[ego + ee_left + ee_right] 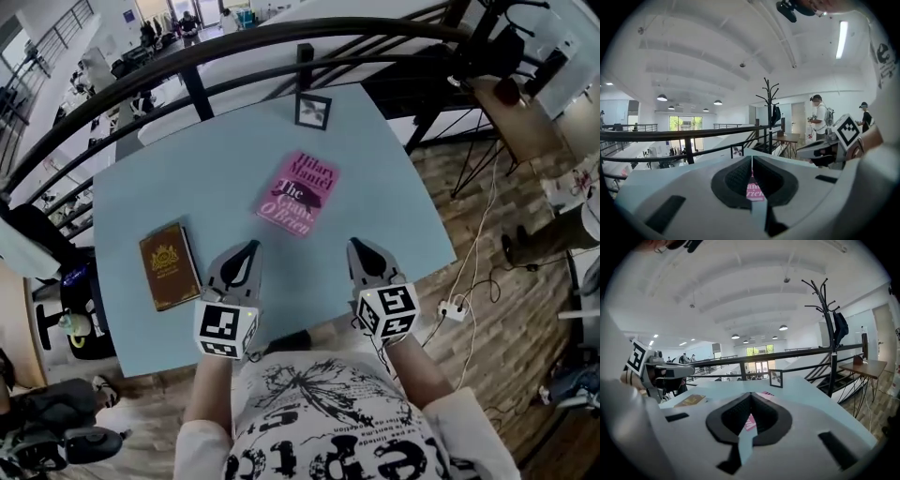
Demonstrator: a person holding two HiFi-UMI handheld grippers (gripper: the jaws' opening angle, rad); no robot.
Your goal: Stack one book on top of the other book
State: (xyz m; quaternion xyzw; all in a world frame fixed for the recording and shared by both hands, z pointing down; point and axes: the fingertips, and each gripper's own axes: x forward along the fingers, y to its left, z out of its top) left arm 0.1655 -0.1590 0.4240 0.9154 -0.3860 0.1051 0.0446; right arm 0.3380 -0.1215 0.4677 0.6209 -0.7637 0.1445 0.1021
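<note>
So: pink book (298, 193), "Hilary Mantel, The Giant, O'Brien", mid-table (187, 178), top end leaning far-right. Brown book (170, 265) apart at left, lengthwise away. Left gripper (249, 248) and right gripper (359, 247) both closed, empty.

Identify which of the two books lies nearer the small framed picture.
The pink book; the brown book lies farther from the framed picture, near the left edge of the table.

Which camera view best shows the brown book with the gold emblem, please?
The head view: the brown book lies whole, cover up, on the pale blue table. The right gripper view shows only a flattened sliver; the left gripper view misses it.
</note>
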